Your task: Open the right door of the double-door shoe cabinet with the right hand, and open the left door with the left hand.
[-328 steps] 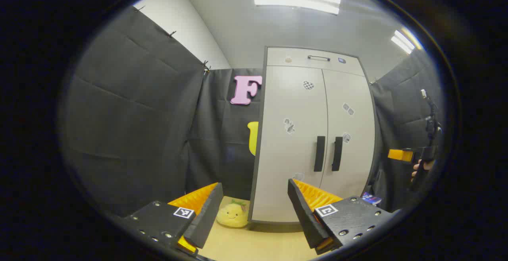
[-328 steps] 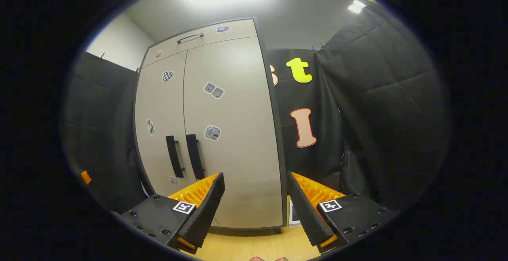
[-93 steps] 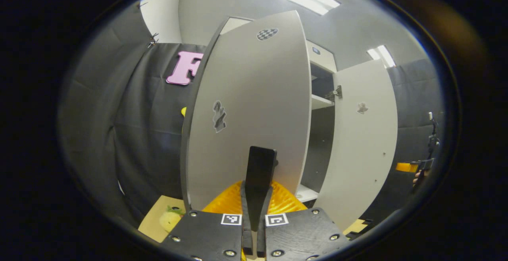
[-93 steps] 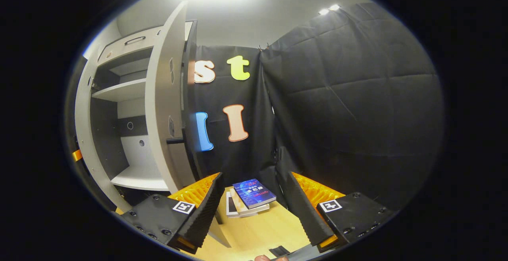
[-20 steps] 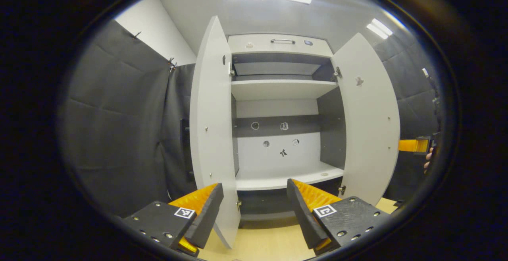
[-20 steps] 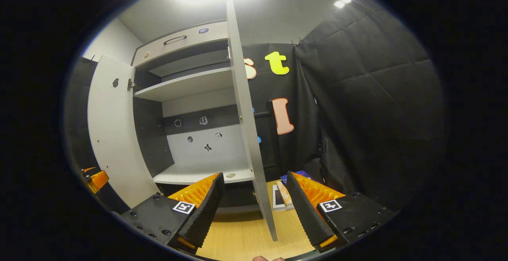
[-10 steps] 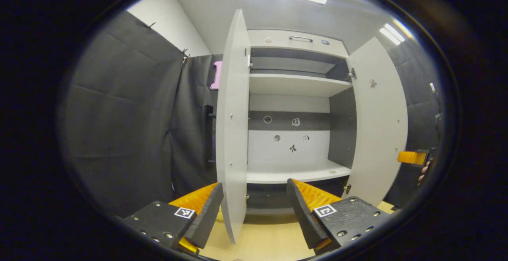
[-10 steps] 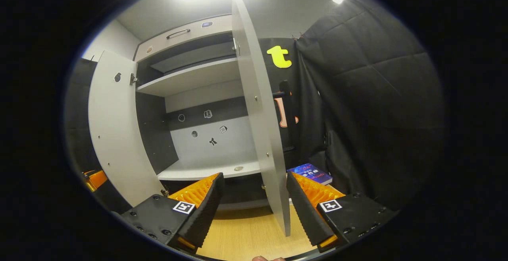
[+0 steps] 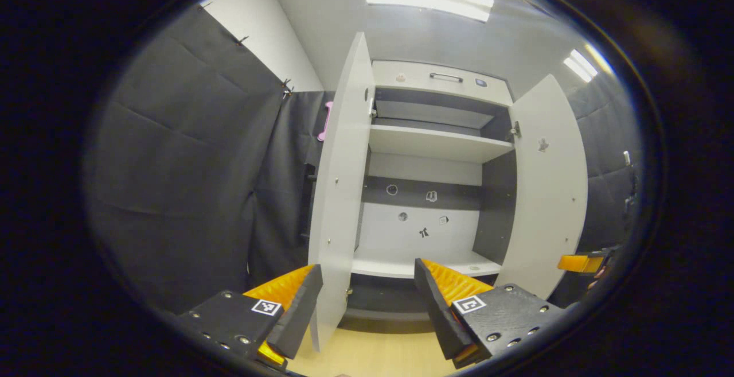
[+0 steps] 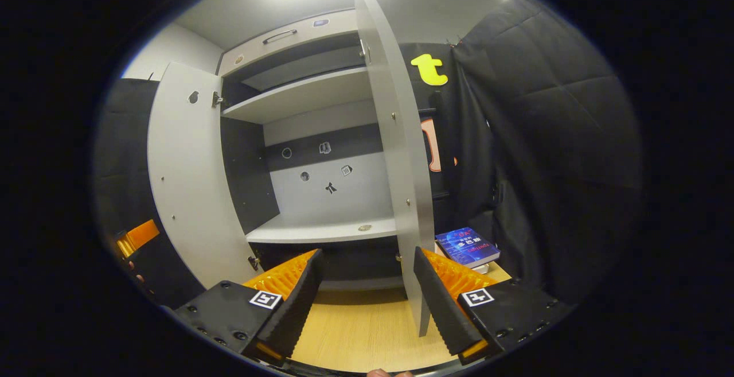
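Note:
The shoe cabinet (image 9: 438, 78) stands with both doors swung wide. In the left gripper view its left door (image 9: 339, 193) is almost edge-on and its right door (image 9: 550, 193) shows its inner face. My left gripper (image 9: 367, 308) is open, short of the left door's lower edge, holding nothing. In the right gripper view the right door (image 10: 404, 164) is edge-on and the left door (image 10: 183, 176) stands at the left. My right gripper (image 10: 367, 302) is open and holds nothing, with the right door's bottom corner just beyond its right finger (image 10: 441, 302).
Inside the cabinet are an upper shelf (image 9: 436, 144) and a lower shelf (image 10: 327, 230) with small stickers on the back panel. Books (image 10: 467, 247) lie on the wooden floor (image 10: 361, 331) to the right of the cabinet. Black cloth walls close in both sides.
Both doors stay open and both grippers stay open. The cabinet has dropped a little in the left gripper view and slid rightward in the right gripper view.

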`<state>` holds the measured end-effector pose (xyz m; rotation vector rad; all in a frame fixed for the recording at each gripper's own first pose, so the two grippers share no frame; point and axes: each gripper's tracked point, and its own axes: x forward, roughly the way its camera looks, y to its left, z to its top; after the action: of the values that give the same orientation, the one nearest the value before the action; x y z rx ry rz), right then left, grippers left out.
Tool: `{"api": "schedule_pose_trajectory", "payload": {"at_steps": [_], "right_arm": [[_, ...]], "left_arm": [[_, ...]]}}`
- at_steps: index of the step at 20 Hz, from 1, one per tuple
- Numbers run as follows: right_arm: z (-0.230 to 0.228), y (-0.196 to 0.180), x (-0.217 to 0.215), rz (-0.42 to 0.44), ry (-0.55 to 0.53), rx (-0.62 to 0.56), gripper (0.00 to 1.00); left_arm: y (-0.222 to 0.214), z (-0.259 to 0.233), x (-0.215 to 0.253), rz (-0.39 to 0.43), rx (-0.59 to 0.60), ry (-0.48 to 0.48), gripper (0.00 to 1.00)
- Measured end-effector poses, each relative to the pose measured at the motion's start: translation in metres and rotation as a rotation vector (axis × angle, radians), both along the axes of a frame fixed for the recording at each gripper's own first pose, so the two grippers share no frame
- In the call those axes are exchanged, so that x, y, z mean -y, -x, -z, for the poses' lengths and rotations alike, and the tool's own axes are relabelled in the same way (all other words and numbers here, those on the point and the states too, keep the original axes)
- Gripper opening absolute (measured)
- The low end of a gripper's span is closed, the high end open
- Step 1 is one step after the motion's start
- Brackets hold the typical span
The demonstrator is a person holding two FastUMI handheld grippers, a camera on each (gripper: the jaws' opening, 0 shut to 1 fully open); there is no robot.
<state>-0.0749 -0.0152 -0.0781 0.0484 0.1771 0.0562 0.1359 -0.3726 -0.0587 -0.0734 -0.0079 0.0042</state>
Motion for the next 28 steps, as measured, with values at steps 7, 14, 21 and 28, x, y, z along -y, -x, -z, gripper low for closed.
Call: {"api": "schedule_pose_trajectory", "payload": {"at_steps": [7,14,21,28], "right_arm": [[-0.006,-0.005,0.021,-0.047,-0.027,0.032,0.98],[-0.005,-0.008,0.062,-0.088,-0.049,0.013,0.98],[-0.015,-0.028,0.126,-0.187,-0.048,0.036,0.98],[-0.011,-0.046,0.192,-0.185,-0.049,0.038,0.98]], "left_arm": [[0.005,0.023,0.017,-0.209,-0.070,-0.045,0.92],[0.018,0.032,0.081,-0.212,-0.062,-0.098,0.93],[0.023,0.027,0.112,-0.389,-0.014,-0.123,0.92],[0.039,0.023,0.175,-0.407,-0.023,-0.177,0.93]]}}
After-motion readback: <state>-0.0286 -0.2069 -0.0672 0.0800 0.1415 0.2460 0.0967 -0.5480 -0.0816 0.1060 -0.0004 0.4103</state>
